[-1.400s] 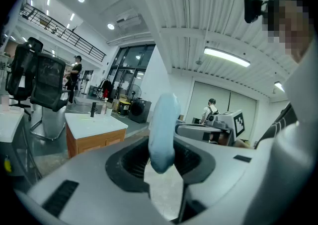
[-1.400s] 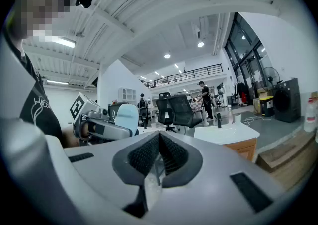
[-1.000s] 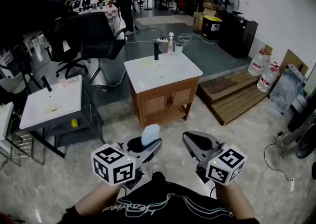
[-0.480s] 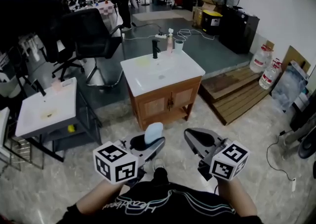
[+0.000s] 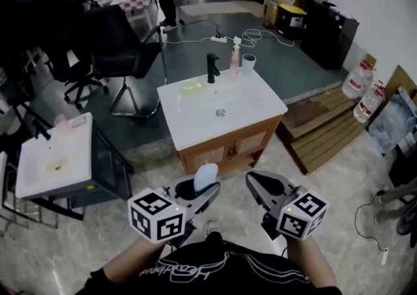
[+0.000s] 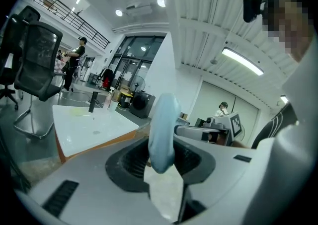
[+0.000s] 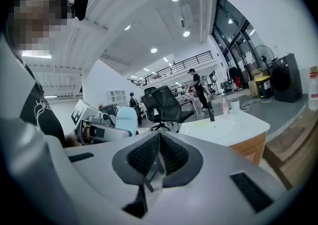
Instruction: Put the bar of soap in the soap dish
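Left claw point(image 6: 161, 162): pinching the bar of soap point(image 6: 162, 129) on edge.
Right claw point(image 7: 158, 159): riding pressed together, empty.
Soap dish point(image 5: 190, 88): lying left of faucet point(image 5: 212, 68).
Risk: slick bar slipping free while travelling.

The bar of soap point(image 5: 206, 175) was pale blue. The left gripper point(image 5: 197, 193) and right gripper point(image 5: 259, 186) were grey, with black-and-white square-patterned cubes. The bench point(image 5: 195, 118) was white over brown wood, the tap point(image 5: 212, 68) black and the bottle point(image 5: 234, 60) pink.
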{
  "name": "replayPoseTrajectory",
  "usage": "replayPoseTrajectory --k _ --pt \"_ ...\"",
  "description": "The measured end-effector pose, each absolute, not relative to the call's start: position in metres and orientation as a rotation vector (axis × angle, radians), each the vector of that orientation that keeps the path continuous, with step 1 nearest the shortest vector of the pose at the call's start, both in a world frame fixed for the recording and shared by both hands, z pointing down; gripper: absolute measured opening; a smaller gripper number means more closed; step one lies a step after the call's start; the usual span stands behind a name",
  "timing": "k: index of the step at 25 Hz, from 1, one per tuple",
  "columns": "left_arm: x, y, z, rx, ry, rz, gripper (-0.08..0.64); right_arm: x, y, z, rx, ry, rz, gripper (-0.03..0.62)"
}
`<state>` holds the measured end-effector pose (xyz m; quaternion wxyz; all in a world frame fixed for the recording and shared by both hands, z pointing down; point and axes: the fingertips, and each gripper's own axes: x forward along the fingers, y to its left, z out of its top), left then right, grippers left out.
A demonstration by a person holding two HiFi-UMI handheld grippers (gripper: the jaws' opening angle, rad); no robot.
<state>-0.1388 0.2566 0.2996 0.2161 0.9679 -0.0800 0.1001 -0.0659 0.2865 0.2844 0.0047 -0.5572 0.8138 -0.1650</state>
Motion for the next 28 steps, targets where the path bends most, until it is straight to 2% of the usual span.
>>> replayPoseTrajectory --k 12,28 --pt "-0.061 0.073 0.346 2.599 -0.269 0.331 0.143 0.019 0.101 0.321 -1.741 2.596 -0.637 0.026" --pt "-0.016 -0.001 0.376 2.539 -0.334 0.382 0.143 0.073 0.022 0.358 -1.613 2.532 -0.788 0.026"
